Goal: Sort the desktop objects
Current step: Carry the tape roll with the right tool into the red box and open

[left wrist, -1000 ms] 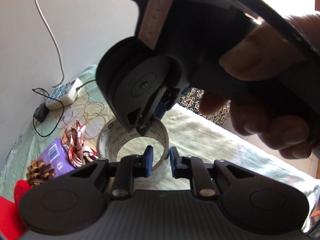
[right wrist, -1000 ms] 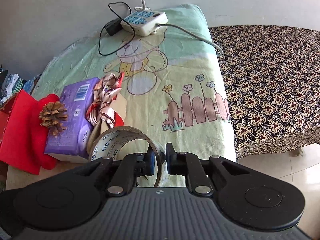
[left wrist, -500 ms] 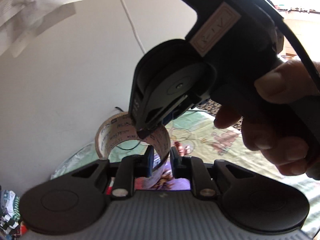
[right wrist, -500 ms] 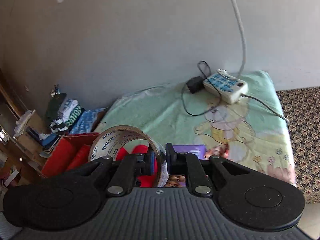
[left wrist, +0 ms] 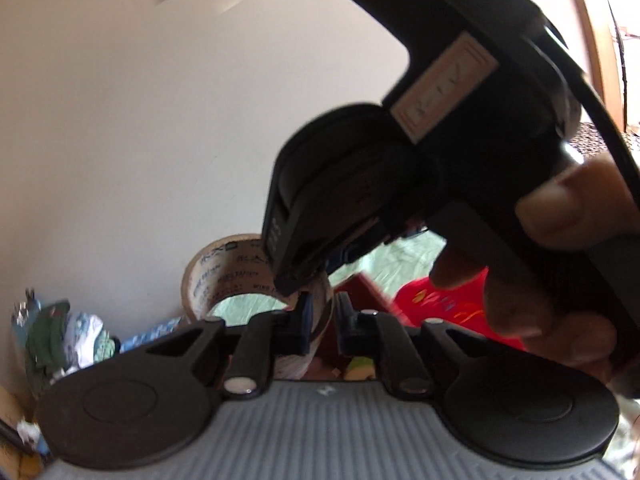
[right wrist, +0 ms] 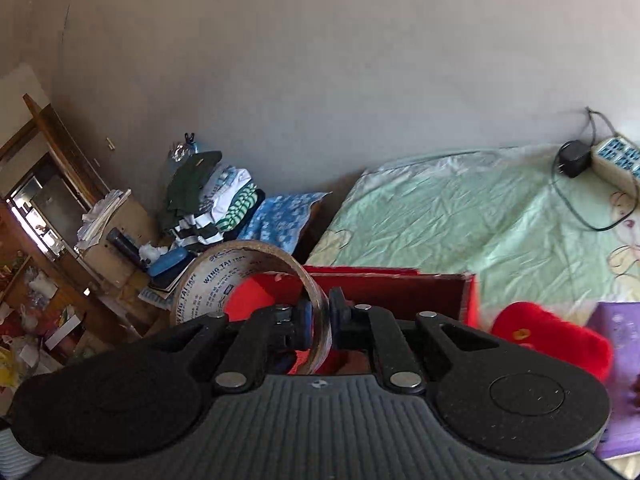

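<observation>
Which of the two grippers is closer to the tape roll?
Right. The right gripper is clamped on the tape roll's wall. The left gripper straddles that same wall, but whether it touches is unclear.

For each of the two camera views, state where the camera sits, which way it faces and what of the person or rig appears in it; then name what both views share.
Left wrist: sits on the left gripper, facing the wall; the right gripper's body and a hand fill its right side.
Right wrist: sits on the right gripper, facing a red box beside the green sheet; only its own fingers show.
Shared: the tape roll, its band between both grippers' fingers, and the clothes pile.
</observation>
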Motion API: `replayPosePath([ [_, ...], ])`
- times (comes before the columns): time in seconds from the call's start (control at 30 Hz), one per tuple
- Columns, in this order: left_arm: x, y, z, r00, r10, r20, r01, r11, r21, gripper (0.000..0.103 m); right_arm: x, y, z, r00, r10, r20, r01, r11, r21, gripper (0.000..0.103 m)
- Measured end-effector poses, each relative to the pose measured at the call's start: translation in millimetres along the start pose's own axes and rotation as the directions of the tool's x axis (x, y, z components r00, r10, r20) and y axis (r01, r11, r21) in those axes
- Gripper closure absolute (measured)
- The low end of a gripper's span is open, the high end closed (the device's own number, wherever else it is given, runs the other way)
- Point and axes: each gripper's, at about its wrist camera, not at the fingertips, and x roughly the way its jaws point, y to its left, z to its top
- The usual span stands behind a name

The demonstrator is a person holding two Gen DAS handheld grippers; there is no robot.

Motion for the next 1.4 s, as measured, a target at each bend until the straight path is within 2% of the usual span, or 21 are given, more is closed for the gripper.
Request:
replayPosePath([
  [0.17, 17.0, 47.4, -38.2, 0.997, 0.024, -0.071, -0.028, 0.998, -0.064, 0.096, 57.7, 35.9, -7.8, 0.998, 0.02, -0.052, -0.022, 0.999, -0.048, 0.095],
  [0.27, 27.2, 70.7, -58.6, 0.992, 0.004, -0.125, -0.019, 0.992, -0.124, 0.096, 86.5, 50.5, -12.7, 0.995, 0.018, -0.098, -0.025, 0.997, -0.071, 0.095],
  [0.43, 41.2, 74.5, -76.9, 0.983, -0.055, -0.178, 0.018, 0.98, -0.2, 0.096, 121.1, 73.4, -24.9, 0.987, -0.036, -0.155, 0.011, 0.987, -0.162, 0.095],
  [0.57, 52.3, 76.8, -91.3, 0.971, -0.104, -0.216, 0.045, 0.964, -0.261, 0.096, 143.2, 77.8, -33.1, 0.969, -0.103, -0.225, 0.046, 0.969, -0.242, 0.095],
  [0.67, 60.7, 78.5, -102.1, 0.96, -0.142, -0.243, 0.063, 0.95, -0.307, 0.097, 157.1, 75.1, -37.3, 0.937, -0.128, -0.324, 0.037, 0.961, -0.274, 0.095],
  [0.73, 66.3, 79.6, -109.2, 0.951, -0.168, -0.259, 0.074, 0.938, -0.337, 0.096, 164.5, 73.5, -39.6, 0.903, -0.12, -0.413, 0.003, 0.962, -0.273, 0.096],
  [0.87, 77.9, 92.4, -117.4, 0.94, -0.225, -0.258, 0.099, 0.901, -0.423, 0.094, 175.4, 75.9, -34.8, 0.845, -0.11, -0.523, -0.057, 0.954, -0.294, 0.098],
  [0.97, 84.8, 98.4, -123.9, 0.935, -0.238, -0.262, 0.103, 0.89, -0.444, 0.082, 193.8, 79.3, -34.2, 0.803, -0.115, -0.585, -0.09, 0.947, -0.309, 0.097],
  [1.0, 89.8, 103.5, -128.6, 0.933, -0.244, -0.263, 0.103, 0.885, -0.455, 0.073, 198.9, 80.0, -33.8, 0.793, -0.116, -0.598, -0.093, 0.947, -0.307, 0.096],
  [1.07, 97.3, 112.7, -137.0, 0.93, -0.26, -0.261, 0.106, 0.868, -0.486, 0.066, 207.4, 82.6, -33.9, 0.774, -0.121, -0.622, -0.106, 0.943, -0.315, 0.096],
  [1.13, 97.4, 115.3, -140.5, 0.932, -0.257, -0.256, 0.102, 0.863, -0.495, 0.059, 211.5, 85.2, -35.1, 0.768, -0.122, -0.629, -0.112, 0.941, -0.32, 0.092],
  [1.27, 99.0, 120.1, -135.0, 0.934, -0.255, -0.249, 0.105, 0.864, -0.492, 0.059, 208.8, 86.9, -36.1, 0.784, -0.112, -0.61, -0.11, 0.943, -0.314, 0.089],
  [1.3, 99.0, 119.9, -134.9, 0.934, -0.256, -0.248, 0.107, 0.865, -0.489, 0.059, 207.5, 85.9, -35.5, 0.791, -0.106, -0.602, -0.106, 0.947, -0.305, 0.08],
  [1.33, 99.0, 119.6, -134.7, 0.935, -0.256, -0.246, 0.109, 0.867, -0.487, 0.057, 205.0, 84.5, -32.9, 0.805, -0.099, -0.585, -0.099, 0.95, -0.296, 0.077],
  [1.4, 87.9, 120.1, -130.6, 0.936, -0.254, -0.245, 0.111, 0.871, -0.479, 0.057, 192.1, 84.7, -25.9, 0.84, -0.082, -0.536, -0.09, 0.954, -0.287, 0.06],
])
